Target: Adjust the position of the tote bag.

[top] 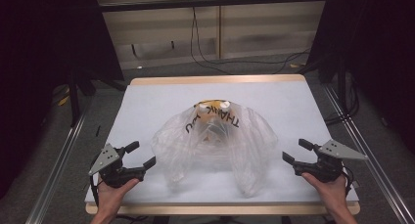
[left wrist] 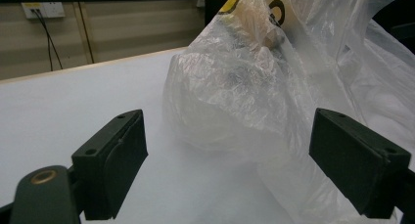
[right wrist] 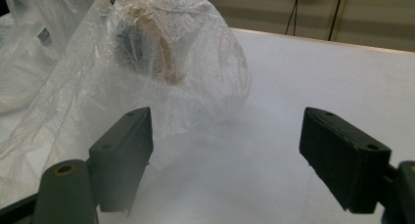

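Bag point(top: 215, 138) clear plastic, black "THANK YOU" print; left claw point(top: 139, 155), right claw point(top: 293, 152) released, empty.

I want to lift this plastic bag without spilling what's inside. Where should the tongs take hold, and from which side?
Judging by its pose, grip the plastic bag by its two loops sprawled toward the near edge, one per side. The left tongs and right tongs, both open, could come in low from the outer sides, since the contents sit at the far end.
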Demonstrator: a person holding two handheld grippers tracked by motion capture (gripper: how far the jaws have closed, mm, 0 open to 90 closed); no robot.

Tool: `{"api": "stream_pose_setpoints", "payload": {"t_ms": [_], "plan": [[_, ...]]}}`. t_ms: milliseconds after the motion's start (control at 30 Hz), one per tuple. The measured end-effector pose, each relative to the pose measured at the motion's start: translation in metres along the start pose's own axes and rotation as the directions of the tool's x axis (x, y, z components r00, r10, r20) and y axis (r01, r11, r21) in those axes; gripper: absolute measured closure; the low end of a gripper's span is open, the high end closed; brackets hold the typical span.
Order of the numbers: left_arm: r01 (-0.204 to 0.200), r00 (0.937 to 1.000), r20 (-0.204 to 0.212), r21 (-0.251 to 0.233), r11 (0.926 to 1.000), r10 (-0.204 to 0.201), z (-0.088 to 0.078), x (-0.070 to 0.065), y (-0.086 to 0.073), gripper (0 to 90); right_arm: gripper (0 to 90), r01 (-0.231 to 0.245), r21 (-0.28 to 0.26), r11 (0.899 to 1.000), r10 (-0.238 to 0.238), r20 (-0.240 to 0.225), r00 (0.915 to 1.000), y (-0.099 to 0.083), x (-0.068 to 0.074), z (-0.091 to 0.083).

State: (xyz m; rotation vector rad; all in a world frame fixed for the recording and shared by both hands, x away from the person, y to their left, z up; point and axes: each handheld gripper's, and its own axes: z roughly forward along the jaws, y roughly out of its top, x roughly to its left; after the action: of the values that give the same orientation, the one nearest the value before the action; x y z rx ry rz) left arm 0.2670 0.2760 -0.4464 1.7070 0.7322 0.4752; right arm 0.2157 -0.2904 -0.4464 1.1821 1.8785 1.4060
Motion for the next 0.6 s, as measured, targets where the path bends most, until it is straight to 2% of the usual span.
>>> {"api": "stream_pose_setpoints", "payload": {"t_ms": [200,367,433,533,600], "plan": [[-0.046,0.9989,0.009,0.025,0.9986,0.046,0.0,-0.003,0.002,15.7,24.1,0.001,0.001,1.0,-0.001,-0.02,0.9998,0.002,0.002,-0.003],[-0.033,0.9994,0.011,0.016,0.9993,0.033,0.001,-0.006,0.003,15.7,24.6,0.002,-0.029,1.0,-0.002,-0.015,0.9999,0.005,0.004,-0.006],[-0.033,0.9994,0.009,0.019,0.9993,0.033,0.001,-0.007,0.004,15.7,24.7,-0.01,-0.036,0.999,0.009,-0.033,0.9994,0.005,0.004,-0.007],[-0.046,0.9985,0.029,0.029,0.9985,0.046,0.003,-0.012,0.005,16.5,25.0,0.0,-0.033,0.999,-0.002,-0.046,0.9989,0.005,0.005,-0.008],[-0.034,0.999,0.03,0.027,0.9991,0.033,0.004,-0.016,0.005,16.6,25.5,0.004,-0.032,0.999,-0.005,-0.055,0.9985,0.005,0.006,-0.008]]}}
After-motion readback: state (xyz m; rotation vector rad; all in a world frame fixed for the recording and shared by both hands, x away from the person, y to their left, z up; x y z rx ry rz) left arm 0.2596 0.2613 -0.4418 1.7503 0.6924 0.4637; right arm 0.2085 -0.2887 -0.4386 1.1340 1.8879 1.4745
